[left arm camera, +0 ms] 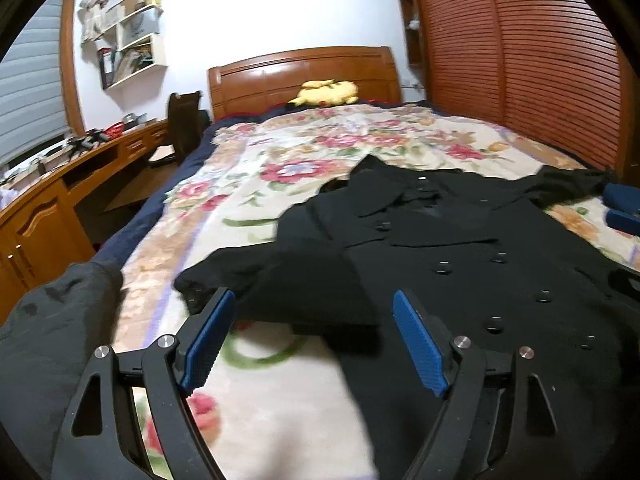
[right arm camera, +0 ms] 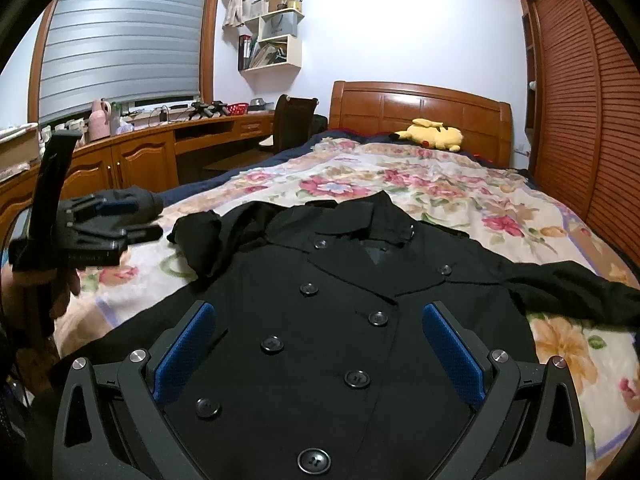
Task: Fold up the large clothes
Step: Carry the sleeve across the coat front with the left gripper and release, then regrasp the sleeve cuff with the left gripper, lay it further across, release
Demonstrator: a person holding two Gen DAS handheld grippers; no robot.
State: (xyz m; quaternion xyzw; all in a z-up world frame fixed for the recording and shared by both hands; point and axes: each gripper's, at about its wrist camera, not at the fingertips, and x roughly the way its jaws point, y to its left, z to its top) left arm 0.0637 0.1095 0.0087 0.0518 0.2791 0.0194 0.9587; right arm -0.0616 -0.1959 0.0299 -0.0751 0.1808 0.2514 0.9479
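A black double-breasted coat [right arm camera: 340, 312] lies face up on the bed's floral blanket [right arm camera: 440, 188], collar toward the headboard. It also shows in the left wrist view [left arm camera: 460, 248]. Its left sleeve [left arm camera: 280, 280] lies folded beside the body; its right sleeve [right arm camera: 572, 288] stretches out to the right. My left gripper [left arm camera: 314, 304] is open and empty, just above the left sleeve's cuff; it also shows at the left of the right wrist view [right arm camera: 116, 220]. My right gripper [right arm camera: 318, 320] is open and empty above the coat's buttoned front.
A yellow plush toy [right arm camera: 432, 133] lies by the wooden headboard [right arm camera: 420, 108]. A wooden desk [right arm camera: 160, 140] and chair [right arm camera: 292, 120] stand left of the bed. Louvred wardrobe doors [right arm camera: 592, 112] run along the right. A dark garment [left arm camera: 52, 340] lies at the bed's near left.
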